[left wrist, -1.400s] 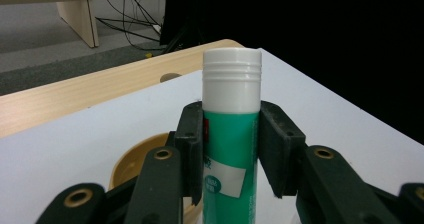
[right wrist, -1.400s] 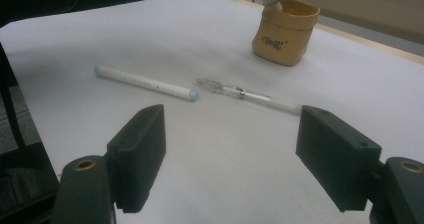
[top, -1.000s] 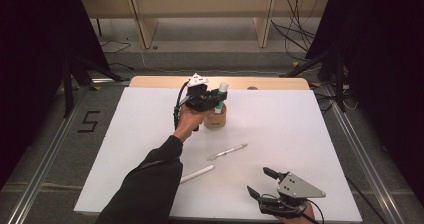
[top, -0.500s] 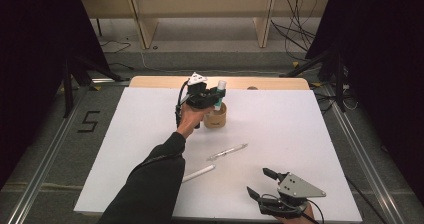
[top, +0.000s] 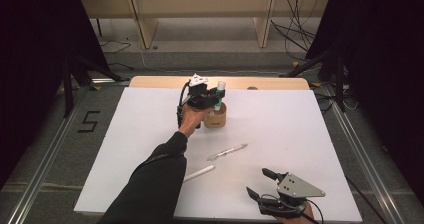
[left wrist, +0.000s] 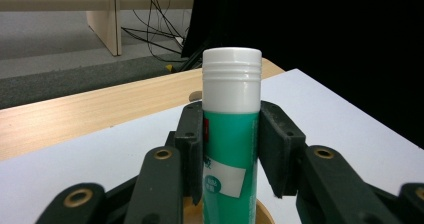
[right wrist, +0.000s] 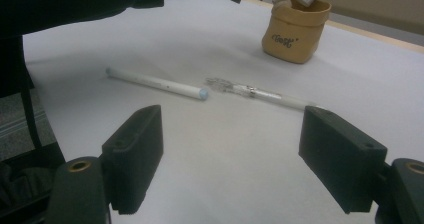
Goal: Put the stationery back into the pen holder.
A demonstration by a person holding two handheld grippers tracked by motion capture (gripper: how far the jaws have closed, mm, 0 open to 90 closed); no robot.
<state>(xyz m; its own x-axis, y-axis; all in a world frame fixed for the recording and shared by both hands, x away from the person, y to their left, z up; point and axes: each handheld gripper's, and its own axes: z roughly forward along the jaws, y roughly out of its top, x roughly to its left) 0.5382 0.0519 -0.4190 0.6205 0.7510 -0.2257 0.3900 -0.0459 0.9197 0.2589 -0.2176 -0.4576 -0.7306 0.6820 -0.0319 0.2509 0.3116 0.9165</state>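
Nothing moved, one glue stick (left wrist: 231,134), two pens (right wrist: 200,89)

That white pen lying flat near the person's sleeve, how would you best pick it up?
Grip the white pen around its middle, coming straight down from above with the jaws across its width. It lies flat on the white table, slim and long, apart from the clear pen, so a centred pinch should keep it level.

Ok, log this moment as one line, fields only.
left gripper: shut on glue stick, upright over tan pouch | right gripper: open, low over table | white pen, clear pen: lying loose on white sheet
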